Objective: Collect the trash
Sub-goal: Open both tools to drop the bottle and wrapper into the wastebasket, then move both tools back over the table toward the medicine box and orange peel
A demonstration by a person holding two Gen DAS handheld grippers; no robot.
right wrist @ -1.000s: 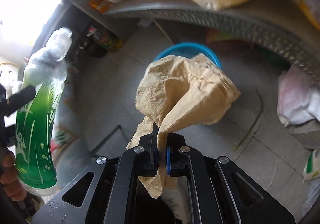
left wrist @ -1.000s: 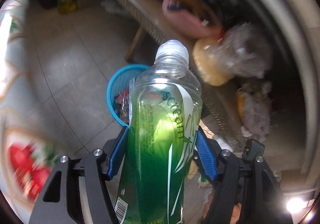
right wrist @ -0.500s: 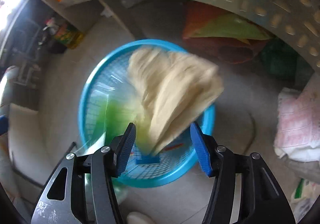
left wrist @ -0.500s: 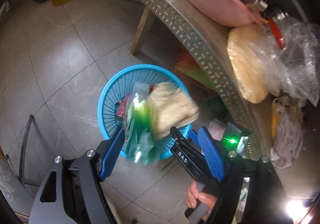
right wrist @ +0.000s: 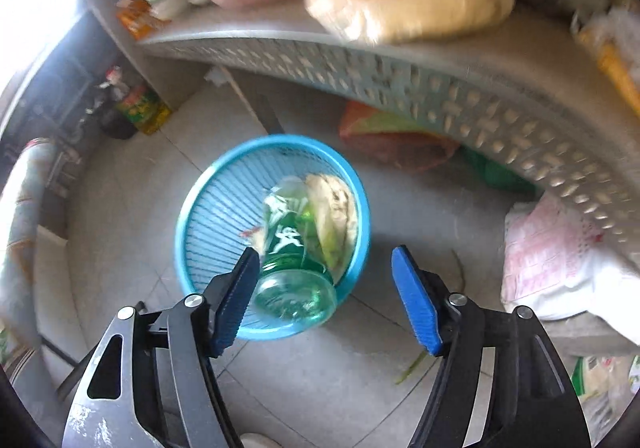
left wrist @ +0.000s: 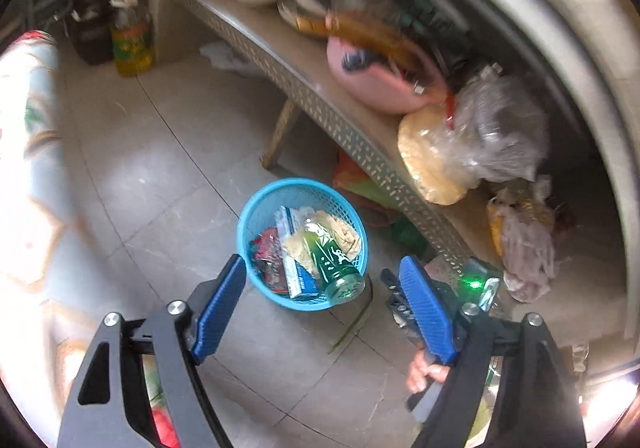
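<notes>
Now, green bottle lies tilted in the blue basket, neck down into the pile, clear base up against the near rim. Crumpled tan paper sits beside it in the basket, touching the bottle on its far side; a blue-and-white carton and red wrappers lie on the bottle's other side.

Left tongs: jaws apart and opening, nothing between the pads. Bottle and basket lie beyond and below the blue pads, not touched.

Right tongs: jaws apart and opening, nothing clamped. In the right wrist view the bottle's base shows just beside the left-side pad; contact cannot be told, picture blurred. Basket rim sits ahead of the tongs, tan paper behind the bottle.

Basket stands on the tiled floor, just beside the perforated worktop. On the worktop: a pink bowl, a clear bag of yellowish stuff. A hand shows low in the left wrist view, gripping the other tool's handle.
</notes>
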